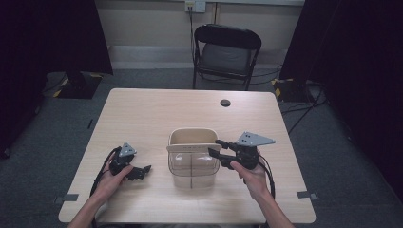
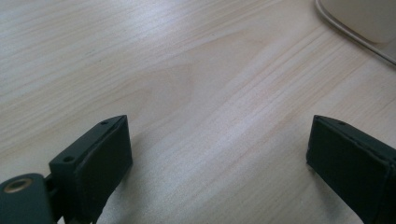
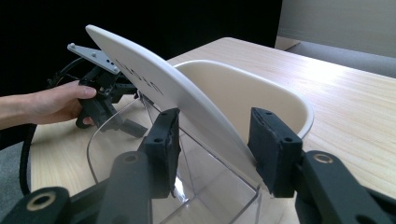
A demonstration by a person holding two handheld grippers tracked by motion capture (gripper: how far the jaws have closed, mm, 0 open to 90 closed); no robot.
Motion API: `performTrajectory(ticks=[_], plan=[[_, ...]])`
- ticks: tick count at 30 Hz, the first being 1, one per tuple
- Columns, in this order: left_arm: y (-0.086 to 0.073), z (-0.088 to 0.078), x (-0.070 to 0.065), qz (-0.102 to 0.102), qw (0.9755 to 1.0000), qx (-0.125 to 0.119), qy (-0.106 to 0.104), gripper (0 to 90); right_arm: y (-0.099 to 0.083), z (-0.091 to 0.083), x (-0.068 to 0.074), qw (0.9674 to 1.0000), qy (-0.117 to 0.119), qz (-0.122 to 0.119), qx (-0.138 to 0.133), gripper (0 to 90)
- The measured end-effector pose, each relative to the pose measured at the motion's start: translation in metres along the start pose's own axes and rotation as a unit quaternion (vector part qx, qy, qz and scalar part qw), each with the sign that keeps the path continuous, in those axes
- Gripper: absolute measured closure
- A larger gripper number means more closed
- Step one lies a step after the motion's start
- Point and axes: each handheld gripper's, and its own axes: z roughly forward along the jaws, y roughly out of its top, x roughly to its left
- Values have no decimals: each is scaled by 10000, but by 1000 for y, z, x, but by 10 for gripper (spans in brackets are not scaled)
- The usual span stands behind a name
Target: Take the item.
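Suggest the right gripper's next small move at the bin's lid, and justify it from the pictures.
Probably close a little more: the right gripper straddles the tilted white lid of the clear bin, but a gap seems to remain at one pad. The left gripper rests open on the table, apart.

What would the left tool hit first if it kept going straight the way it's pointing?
Probably the bin. In the high view the left tool lies low over the table, pointing toward the bin's clear lower wall. Its own view shows bare wood ahead, with the bin's cream base off to one side, so it might only graze it.
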Motion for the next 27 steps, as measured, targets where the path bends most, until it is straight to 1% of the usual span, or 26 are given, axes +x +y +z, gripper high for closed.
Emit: performTrajectory(ticks=[11,27], plan=[[0,0,0,0,10000,0,0,61,1,1,-3,10000,22,42,-46,557],[0,0,0,0,10000,1,0,61,4,4,-4,9999,-48,84,-66,560]])
